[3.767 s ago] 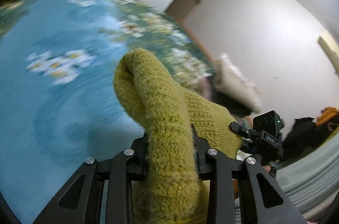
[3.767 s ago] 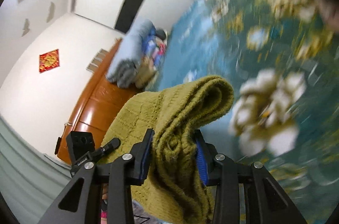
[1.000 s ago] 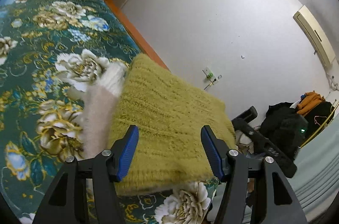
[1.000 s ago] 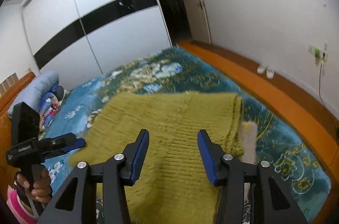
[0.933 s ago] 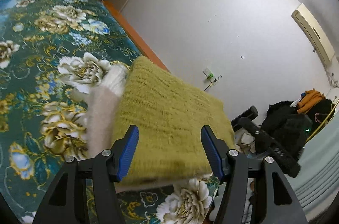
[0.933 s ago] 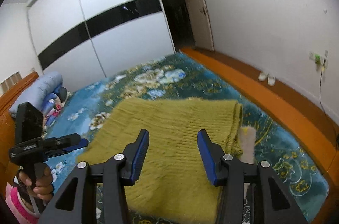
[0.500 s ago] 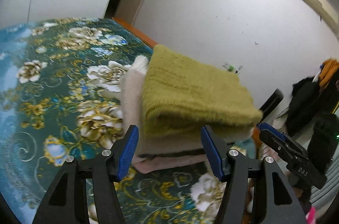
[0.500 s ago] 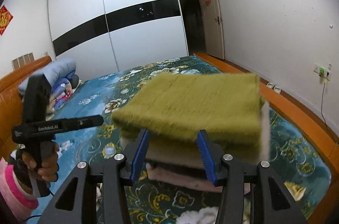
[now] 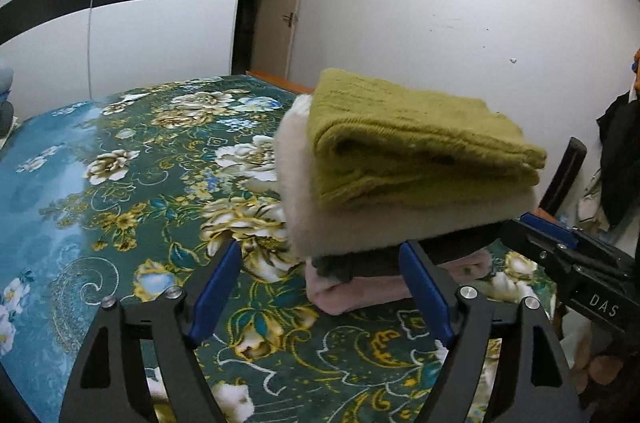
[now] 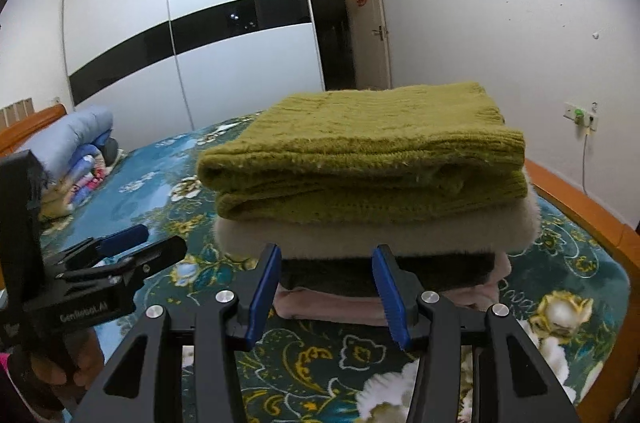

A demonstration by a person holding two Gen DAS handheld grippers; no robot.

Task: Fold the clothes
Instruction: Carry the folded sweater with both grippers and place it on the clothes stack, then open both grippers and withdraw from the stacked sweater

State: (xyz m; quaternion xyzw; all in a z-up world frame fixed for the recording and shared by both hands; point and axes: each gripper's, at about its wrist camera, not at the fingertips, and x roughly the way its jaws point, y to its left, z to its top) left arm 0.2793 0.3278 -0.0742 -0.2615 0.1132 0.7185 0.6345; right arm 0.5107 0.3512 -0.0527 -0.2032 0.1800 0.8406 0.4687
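Right wrist: folded olive knit sweater (image 10: 360, 159) tops the stack.

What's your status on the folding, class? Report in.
Left gripper open, empty. Right gripper open, empty. Green sweater folded atop the stack. Nothing in the way.

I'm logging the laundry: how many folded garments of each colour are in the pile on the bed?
Olive-green knit: 1
Cream fluffy garment: 1
Dark grey garment: 1
Pink garment: 1
Total: 4
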